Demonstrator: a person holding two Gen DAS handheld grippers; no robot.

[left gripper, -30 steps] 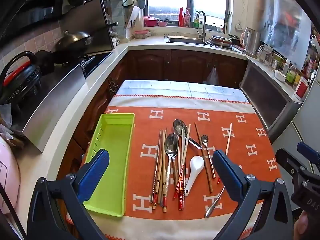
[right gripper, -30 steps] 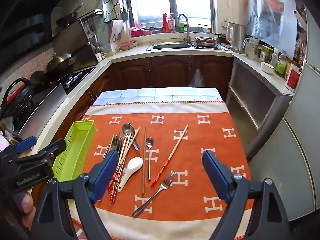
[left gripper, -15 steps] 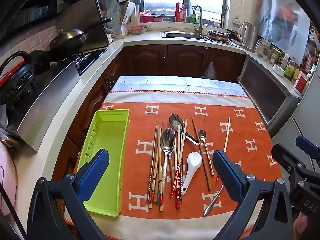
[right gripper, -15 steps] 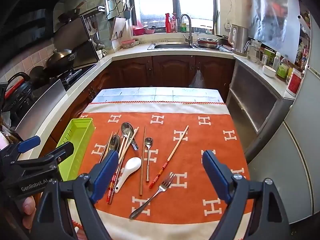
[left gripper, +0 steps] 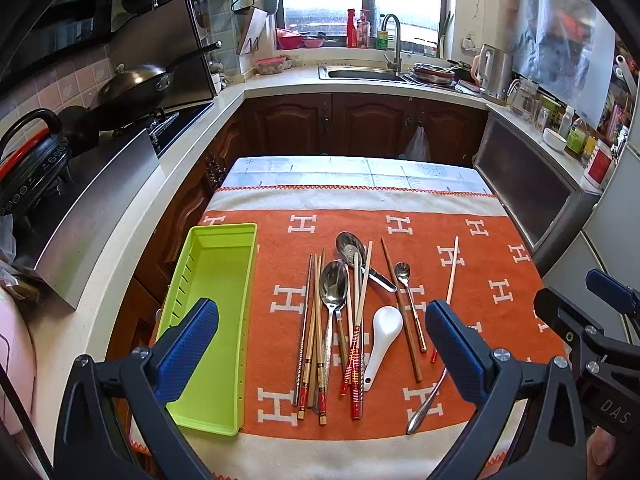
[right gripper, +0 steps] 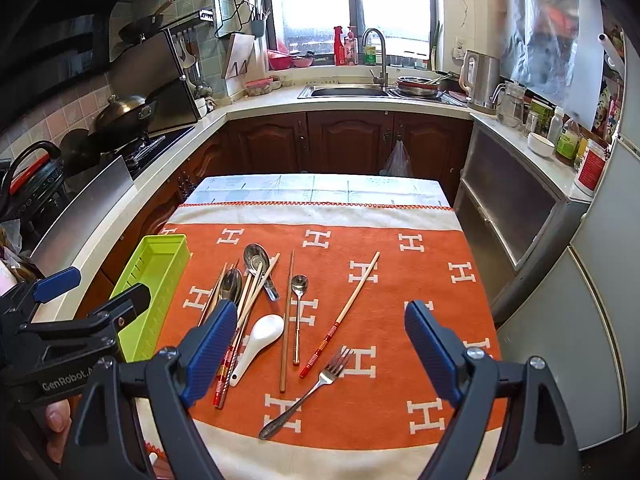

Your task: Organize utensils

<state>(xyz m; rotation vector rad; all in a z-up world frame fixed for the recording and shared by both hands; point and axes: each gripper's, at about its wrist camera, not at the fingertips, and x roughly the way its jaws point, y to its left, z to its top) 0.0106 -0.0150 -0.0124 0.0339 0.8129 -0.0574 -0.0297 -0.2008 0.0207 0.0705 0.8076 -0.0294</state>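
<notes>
Woven orange cloth with white H motifs [right gripper: 400,280], matt and slightly fuzzy. Lime-green plastic tray [left gripper: 224,280], smooth with a dull sheen. Polished steel spoons [left gripper: 334,284] and a steel fork [right gripper: 316,388], mirror-bright. Glossy white ceramic-looking soup spoon [right gripper: 260,338] (could be plastic). Pale wooden chopsticks [right gripper: 352,304], satin, red-lacquered ends. Blue textured pads [right gripper: 210,344] on matt black plastic gripper arms.

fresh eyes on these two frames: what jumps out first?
The bright orange cloth with white H marks covering the table, then the jumble of wooden chopsticks and steel spoons piled near its left side. Left of that pile sits an empty lime-green plastic tray, and a lone silver fork lies near the front edge. Both grippers, left and right, hover open above the table, holding nothing.
</notes>
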